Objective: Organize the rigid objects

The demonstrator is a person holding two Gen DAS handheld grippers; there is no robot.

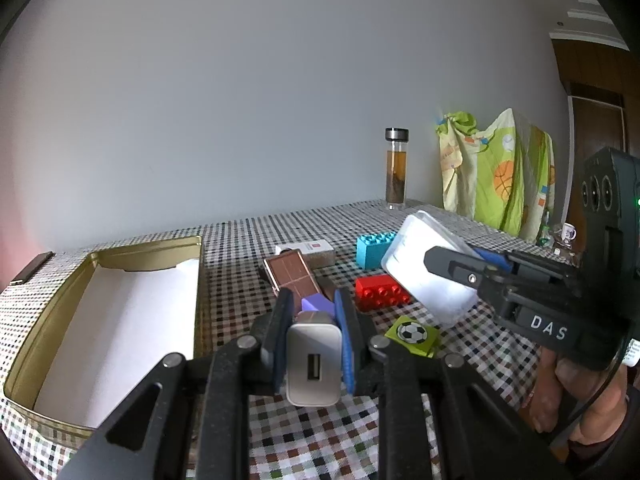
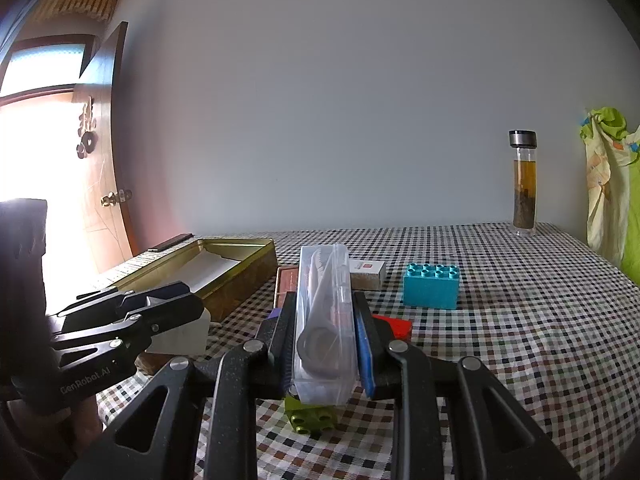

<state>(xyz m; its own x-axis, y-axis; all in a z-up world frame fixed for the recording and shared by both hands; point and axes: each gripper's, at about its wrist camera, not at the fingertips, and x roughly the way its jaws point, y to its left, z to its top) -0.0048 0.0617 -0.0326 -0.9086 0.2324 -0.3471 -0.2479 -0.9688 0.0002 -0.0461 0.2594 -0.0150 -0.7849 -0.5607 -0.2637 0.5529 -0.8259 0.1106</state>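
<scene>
Jaws of the left gripper (image 1: 312, 320) are clamped on a white USB charger (image 1: 314, 364); the right gripper (image 2: 326, 316) pinches a clear plastic case (image 2: 326, 320). Gold tin (image 1: 132, 256) sits at 9 o'clock, 2 bricks, blue (image 1: 374, 248) and red (image 1: 380, 292), at 2 o'clock.

Checked tablecloth (image 2: 500, 320); gold tin (image 1: 48, 320); blue brick (image 2: 431, 286); red brick (image 1: 380, 292).

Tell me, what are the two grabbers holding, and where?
The left gripper pinches a white charger by its two flat sides. The right gripper pinches a clear case by its long sides.
</scene>
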